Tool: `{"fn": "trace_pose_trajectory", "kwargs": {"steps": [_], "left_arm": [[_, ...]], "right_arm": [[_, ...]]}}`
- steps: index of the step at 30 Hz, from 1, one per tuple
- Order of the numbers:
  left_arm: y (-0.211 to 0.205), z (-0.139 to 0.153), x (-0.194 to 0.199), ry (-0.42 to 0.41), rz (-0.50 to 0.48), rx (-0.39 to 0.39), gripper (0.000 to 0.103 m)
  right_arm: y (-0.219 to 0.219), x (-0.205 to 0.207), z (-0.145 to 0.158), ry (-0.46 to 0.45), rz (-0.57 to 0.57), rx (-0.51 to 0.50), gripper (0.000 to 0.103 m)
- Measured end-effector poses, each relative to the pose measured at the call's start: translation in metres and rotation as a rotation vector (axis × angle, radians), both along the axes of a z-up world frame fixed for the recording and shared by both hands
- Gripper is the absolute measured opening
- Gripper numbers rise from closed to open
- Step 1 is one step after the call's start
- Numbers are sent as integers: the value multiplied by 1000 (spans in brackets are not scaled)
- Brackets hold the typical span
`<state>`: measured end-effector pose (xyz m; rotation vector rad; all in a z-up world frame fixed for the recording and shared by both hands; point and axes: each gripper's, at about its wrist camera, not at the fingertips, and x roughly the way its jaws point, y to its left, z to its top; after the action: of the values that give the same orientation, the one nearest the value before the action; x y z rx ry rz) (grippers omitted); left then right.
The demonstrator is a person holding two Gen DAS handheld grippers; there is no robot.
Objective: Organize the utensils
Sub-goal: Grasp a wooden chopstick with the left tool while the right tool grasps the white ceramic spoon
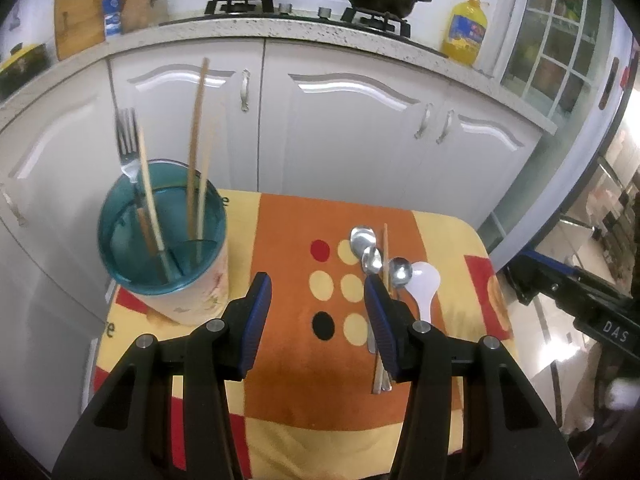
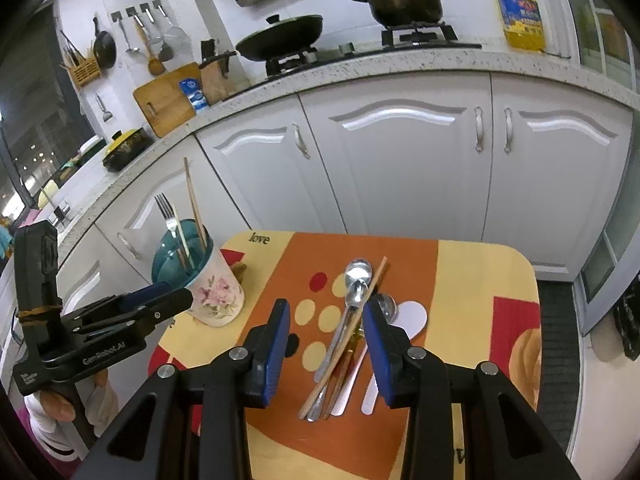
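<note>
A floral cup with a teal rim (image 1: 188, 300) (image 2: 218, 294) stands at the table's far left corner and holds a fork (image 1: 126, 136) and several chopsticks (image 1: 196, 140). Right of the middle lies a heap: metal spoons (image 1: 363, 236) (image 2: 357, 274), one chopstick (image 1: 386, 248) (image 2: 376, 280) and a white plastic spoon (image 1: 425, 280) (image 2: 412, 316). My left gripper (image 1: 316, 280) (image 2: 176, 300) is open over the dotted cloth between cup and heap. My right gripper (image 2: 326, 304) hangs open above the heap, spoon handles showing between its fingers untouched. Its body (image 1: 560, 280) shows at the right edge.
The small table wears an orange and yellow cloth (image 1: 288, 380) (image 2: 480, 280) with rounded far corners. White cabinet doors (image 2: 400, 168) stand close behind it. On the counter above are a wok (image 2: 280, 36), a pot (image 2: 404, 0) and a yellow oil bottle (image 2: 520, 12).
</note>
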<state>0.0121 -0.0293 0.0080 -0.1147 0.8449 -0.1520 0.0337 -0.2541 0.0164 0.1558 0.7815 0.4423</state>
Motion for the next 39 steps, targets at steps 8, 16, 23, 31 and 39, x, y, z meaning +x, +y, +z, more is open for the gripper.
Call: {"fn": "trace_pose_trajectory", "kwargs": {"steps": [8,16,23,31,39], "left_arm": [[-15,-14,11,29,-29,11,48],[-26,-20,23,40,-53,25,48],[-34,-29,32,61,-68,27,48],[-41,-46,50,109,-111,-17,48],[-53,-64,78,159,-148,-63,48]], "right_arm": [[-10,9,-14,38,-19,11,36],[-17,16,-30,79,-34,15,36],[-25,23,-45,115,-46,27,36],[-32,37,-67,165,-59,34,36],[-42,62,-98,217,-76,73,36]]}}
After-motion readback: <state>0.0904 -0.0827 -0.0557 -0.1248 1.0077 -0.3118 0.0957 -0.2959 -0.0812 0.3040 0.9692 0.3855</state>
